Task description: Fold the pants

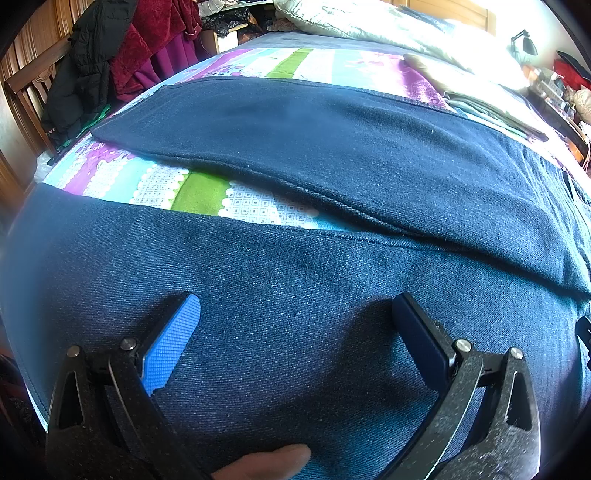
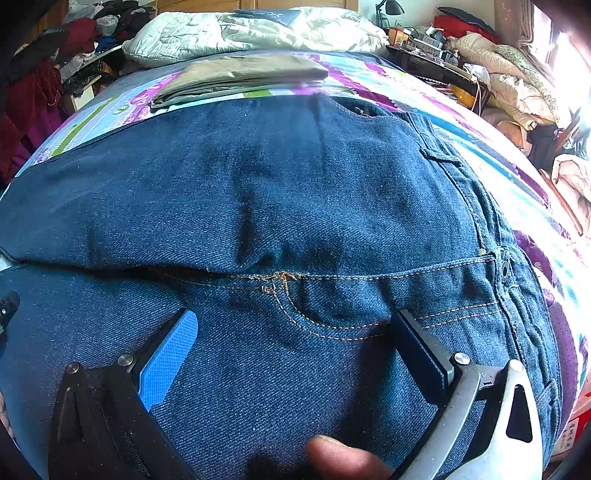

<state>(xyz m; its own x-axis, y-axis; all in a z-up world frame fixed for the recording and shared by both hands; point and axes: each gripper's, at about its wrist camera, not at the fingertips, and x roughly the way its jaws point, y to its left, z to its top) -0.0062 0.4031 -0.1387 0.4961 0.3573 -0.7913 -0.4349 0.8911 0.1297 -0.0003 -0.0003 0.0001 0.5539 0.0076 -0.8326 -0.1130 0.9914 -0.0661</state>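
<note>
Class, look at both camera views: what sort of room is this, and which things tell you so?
Most likely a lived-in bedroom. The jeans lie on a bed with a patterned sheet, a white quilt is bunched at its far end, and a desk lamp stands over a cluttered side table.

The jeans (image 1: 295,295) are running off the left wrist picture at 3 and 9 o'clock, hiding most of the bedsheet (image 1: 207,192). A fingertip (image 2: 343,461) is getting cropped at 6 o'clock.
</note>
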